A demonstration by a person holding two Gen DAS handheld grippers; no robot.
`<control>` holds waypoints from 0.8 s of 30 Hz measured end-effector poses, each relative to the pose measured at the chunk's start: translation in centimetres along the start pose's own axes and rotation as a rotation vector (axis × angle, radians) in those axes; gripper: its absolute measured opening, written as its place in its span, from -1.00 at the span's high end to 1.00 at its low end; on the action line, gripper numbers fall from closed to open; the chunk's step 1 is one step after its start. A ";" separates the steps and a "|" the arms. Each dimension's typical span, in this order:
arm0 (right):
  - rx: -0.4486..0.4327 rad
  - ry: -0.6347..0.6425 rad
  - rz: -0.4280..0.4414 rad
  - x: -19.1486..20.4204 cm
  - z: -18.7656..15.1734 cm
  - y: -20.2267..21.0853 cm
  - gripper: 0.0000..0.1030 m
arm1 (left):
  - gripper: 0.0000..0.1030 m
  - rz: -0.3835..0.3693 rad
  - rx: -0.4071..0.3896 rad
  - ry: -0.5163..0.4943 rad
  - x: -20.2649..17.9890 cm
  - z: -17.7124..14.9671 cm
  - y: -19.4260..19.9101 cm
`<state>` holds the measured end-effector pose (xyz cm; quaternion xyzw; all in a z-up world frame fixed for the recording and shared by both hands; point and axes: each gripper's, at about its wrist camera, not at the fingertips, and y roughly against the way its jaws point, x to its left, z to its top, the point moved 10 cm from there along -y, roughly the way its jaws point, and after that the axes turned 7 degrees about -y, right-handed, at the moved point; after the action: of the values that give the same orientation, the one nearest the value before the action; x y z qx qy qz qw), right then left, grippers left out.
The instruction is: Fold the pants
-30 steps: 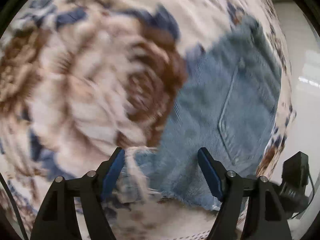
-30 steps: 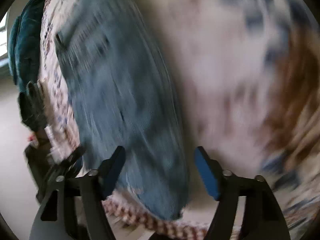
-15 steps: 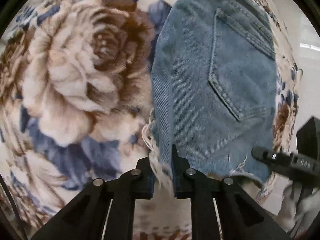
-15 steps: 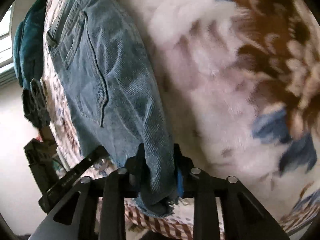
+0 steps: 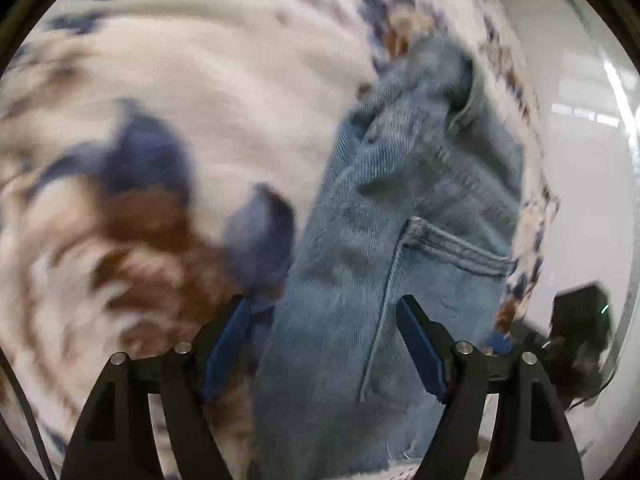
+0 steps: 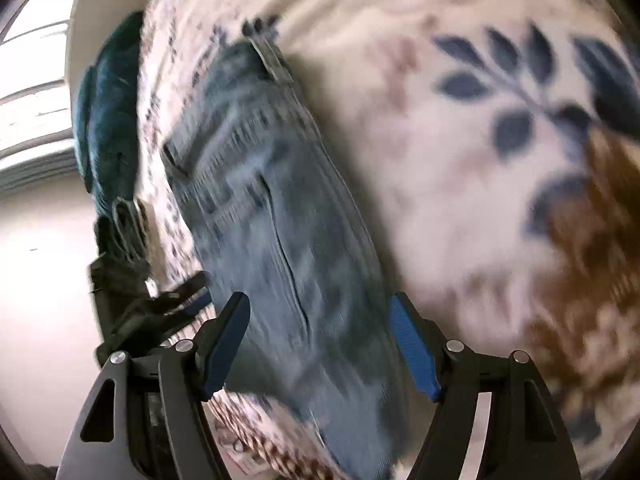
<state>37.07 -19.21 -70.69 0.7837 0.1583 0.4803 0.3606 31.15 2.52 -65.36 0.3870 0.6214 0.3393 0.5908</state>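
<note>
Denim pants (image 5: 404,264) run lengthwise away on the floral blanket (image 5: 192,92), waistband far, left gripper (image 5: 322,350) and right gripper (image 6: 320,344) both spread wide above them.

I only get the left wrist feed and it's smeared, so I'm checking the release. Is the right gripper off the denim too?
Observer: Yes. The right gripper is open, the denim shorts lying between its fingers, unclamped.
Operator: Anything beyond the shorts on that side?
Observer: A dark teal garment lies at the floral blanket's far edge, apart from the shorts.
Operator: Is my left gripper visible there?
Observer: Yes, the left gripper shows as a dark blurred shape at the near-left edge of the shorts; its opening is unclear there.
</note>
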 end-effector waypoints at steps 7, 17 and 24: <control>0.063 0.088 -0.086 0.5 2.4 -2.8 0.29 | 0.30 0.170 -0.094 -0.146 -1.7 -0.4 0.8; 0.024 0.345 -0.125 5.3 5.9 2.7 -0.65 | -0.20 0.825 -0.414 -0.240 -7.4 -8.6 11.3; 0.201 0.396 -0.109 4.1 8.4 5.3 -0.66 | -0.22 1.057 -0.424 -0.415 -19.5 -11.1 4.5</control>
<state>45.86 -23.90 -66.68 0.6965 0.3151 0.5861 0.2684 20.53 -12.12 -51.40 0.5753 0.1358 0.6205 0.5153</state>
